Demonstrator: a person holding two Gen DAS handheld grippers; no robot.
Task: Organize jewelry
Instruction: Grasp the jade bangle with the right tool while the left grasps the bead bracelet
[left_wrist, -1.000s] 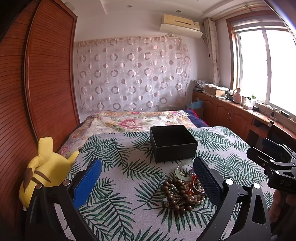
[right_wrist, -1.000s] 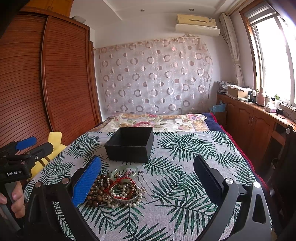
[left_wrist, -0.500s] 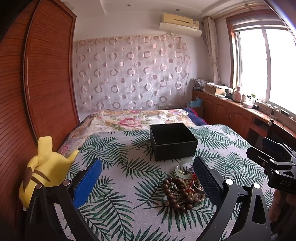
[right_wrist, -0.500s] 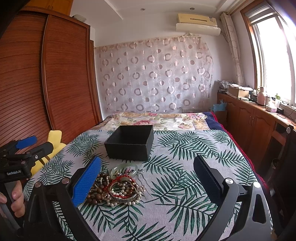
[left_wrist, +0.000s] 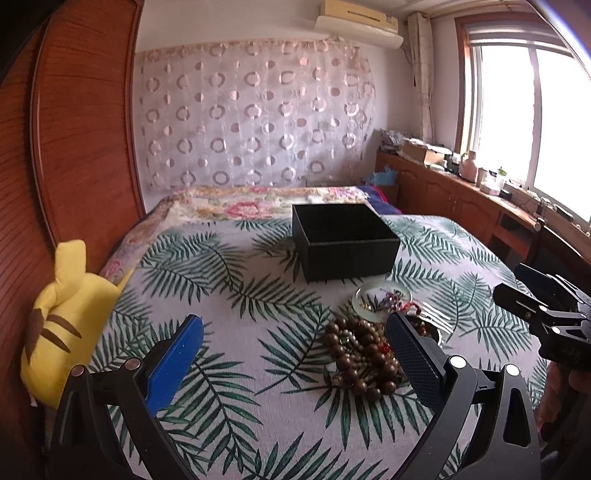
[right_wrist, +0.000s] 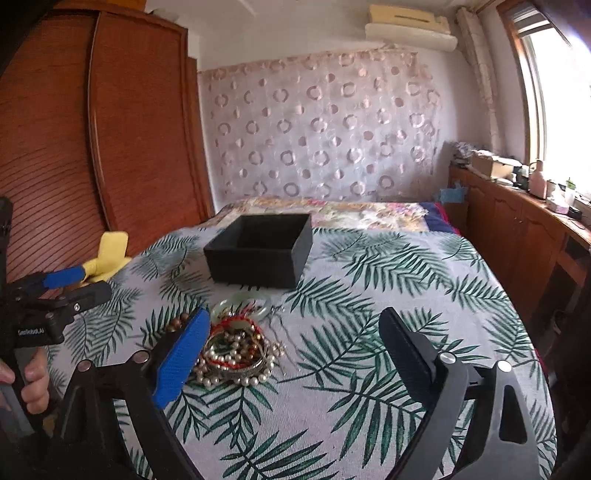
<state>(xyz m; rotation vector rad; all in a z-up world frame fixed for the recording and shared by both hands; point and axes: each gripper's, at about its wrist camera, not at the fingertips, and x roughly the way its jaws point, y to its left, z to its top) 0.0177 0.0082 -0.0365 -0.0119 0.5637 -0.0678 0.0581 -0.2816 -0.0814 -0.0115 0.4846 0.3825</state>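
2 grippers are in my hands, both with jaws spread wide and holding nothing. My left gripper (left_wrist: 293, 354) hovers above the palm-leaf bedspread (left_wrist: 236, 273); the pile of jewelry (left_wrist: 364, 360) lies just inside its right jaw, partly hidden behind that finger. Brown wooden beads (left_wrist: 354, 369) make up the near part of the pile, and a pale green bangle (left_wrist: 382, 301) sits just beyond that jaw's tip. The open black box (left_wrist: 343, 240) stands farther ahead, between the jaws' lines and nearer the right one.

My right gripper (right_wrist: 291, 339) also hovers; here the pile (right_wrist: 236, 350) lies just inside its left jaw, with a pearl strand (right_wrist: 231, 373) and red cord bracelet (right_wrist: 236, 325) close to the blue pad. The bangle (right_wrist: 242, 304) lies ahead of that jaw's tip, the box (right_wrist: 258, 251) beyond it. A yellow plush toy (left_wrist: 62, 314) lies left of my left gripper.
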